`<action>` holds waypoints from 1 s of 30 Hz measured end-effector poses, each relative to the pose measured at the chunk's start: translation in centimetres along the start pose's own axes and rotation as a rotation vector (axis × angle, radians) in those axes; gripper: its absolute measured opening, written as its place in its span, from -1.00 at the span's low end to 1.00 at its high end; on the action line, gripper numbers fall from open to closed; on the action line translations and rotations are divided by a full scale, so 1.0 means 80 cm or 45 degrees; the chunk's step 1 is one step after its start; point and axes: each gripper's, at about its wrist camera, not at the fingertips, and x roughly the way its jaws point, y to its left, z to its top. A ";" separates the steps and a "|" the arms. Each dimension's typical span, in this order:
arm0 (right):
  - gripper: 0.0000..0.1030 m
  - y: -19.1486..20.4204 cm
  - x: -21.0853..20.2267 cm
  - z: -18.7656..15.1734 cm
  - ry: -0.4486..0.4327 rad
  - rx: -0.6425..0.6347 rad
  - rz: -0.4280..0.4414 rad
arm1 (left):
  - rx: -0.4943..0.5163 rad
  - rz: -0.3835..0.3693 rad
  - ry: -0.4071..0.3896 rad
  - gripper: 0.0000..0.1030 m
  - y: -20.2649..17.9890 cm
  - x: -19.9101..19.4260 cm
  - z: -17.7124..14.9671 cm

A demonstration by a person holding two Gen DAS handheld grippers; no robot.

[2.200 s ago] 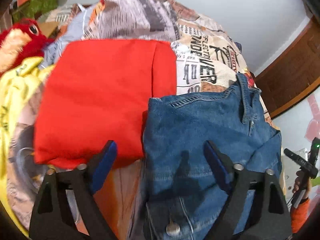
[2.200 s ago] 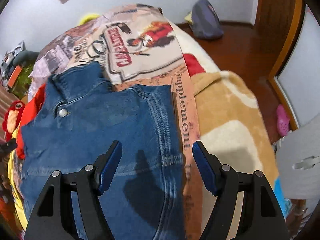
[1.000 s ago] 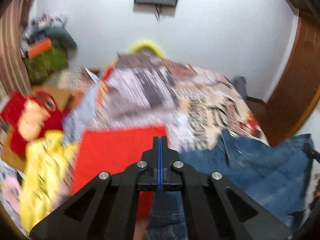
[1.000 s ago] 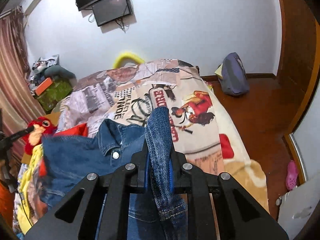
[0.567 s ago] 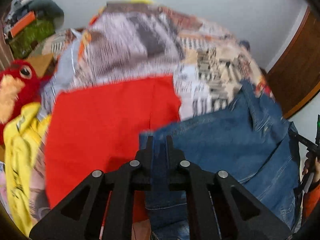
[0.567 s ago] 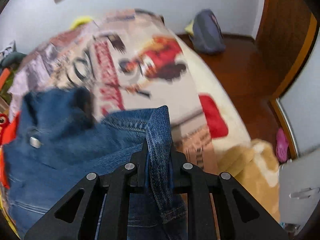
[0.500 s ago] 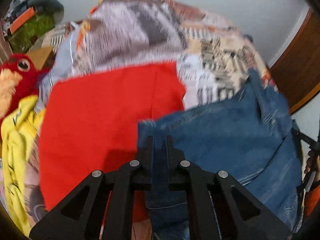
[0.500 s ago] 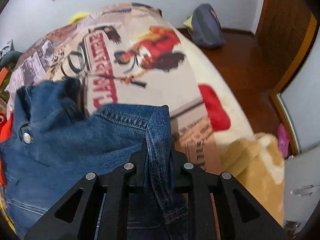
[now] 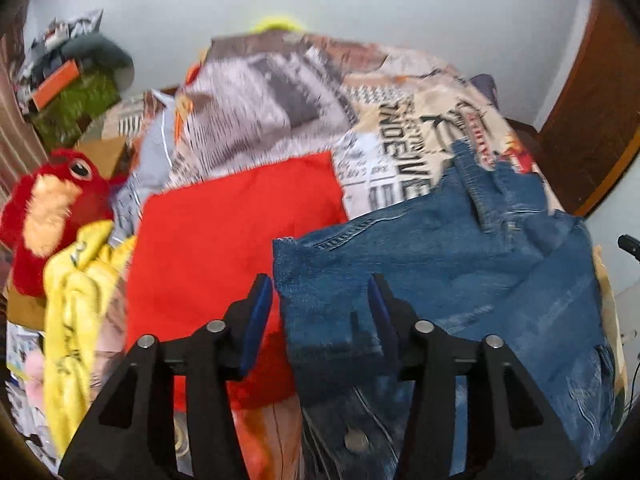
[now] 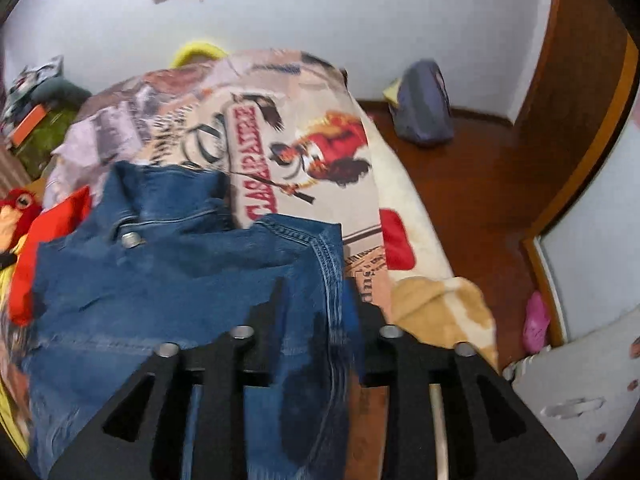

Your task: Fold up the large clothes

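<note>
Both pairs of fingers have just been opening, and we have let go: the left gripper [image 9: 320, 300] stands parted over the near corner of the denim jacket [image 9: 460, 272], its blue pads clear of the cloth, and the right gripper [image 10: 316, 312] is parted too, though blur makes it hard for us to say whether its pads graze the hem. Half a second ago each was clamped on a denim edge; now that folded-over flap rests on the jacket, which lies on the printed bedspread [image 9: 280, 92], so we judge this fold laid down. We count one jacket, one folded red garment [image 9: 224, 240] just beside it, one yellow garment [image 9: 76, 300] and one red plush toy [image 9: 44, 208].
</note>
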 end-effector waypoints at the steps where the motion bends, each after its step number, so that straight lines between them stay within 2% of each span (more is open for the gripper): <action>1: -0.13 0.003 -0.017 -0.003 -0.027 -0.018 -0.007 | 0.006 -0.001 -0.015 0.02 -0.003 -0.011 -0.001; 2: -0.02 0.006 -0.037 -0.008 -0.064 -0.038 -0.012 | 0.016 -0.004 -0.040 0.08 -0.005 -0.029 -0.004; 4: 0.07 0.012 -0.067 -0.016 -0.116 -0.074 -0.020 | 0.032 0.003 -0.082 0.17 -0.009 -0.057 -0.011; 9: 0.40 0.015 -0.116 -0.042 -0.156 -0.095 0.002 | 0.075 0.011 -0.128 0.28 -0.011 -0.112 -0.036; 13: 0.42 0.015 -0.133 -0.069 -0.155 -0.099 0.013 | 0.054 -0.017 -0.105 0.60 -0.002 -0.132 -0.059; 15: 0.42 0.013 -0.132 -0.082 -0.130 -0.102 0.014 | 0.021 -0.049 -0.059 0.69 0.007 -0.130 -0.077; 20: 0.42 0.010 -0.117 -0.119 -0.020 -0.095 0.037 | -0.033 -0.100 0.146 0.69 0.021 -0.095 -0.118; 25: 0.42 0.001 -0.090 -0.157 0.099 -0.041 0.057 | -0.158 -0.244 0.337 0.69 0.030 -0.051 -0.174; 30: 0.42 -0.013 -0.061 -0.190 0.187 0.048 0.098 | -0.203 -0.334 0.475 0.69 0.016 -0.014 -0.216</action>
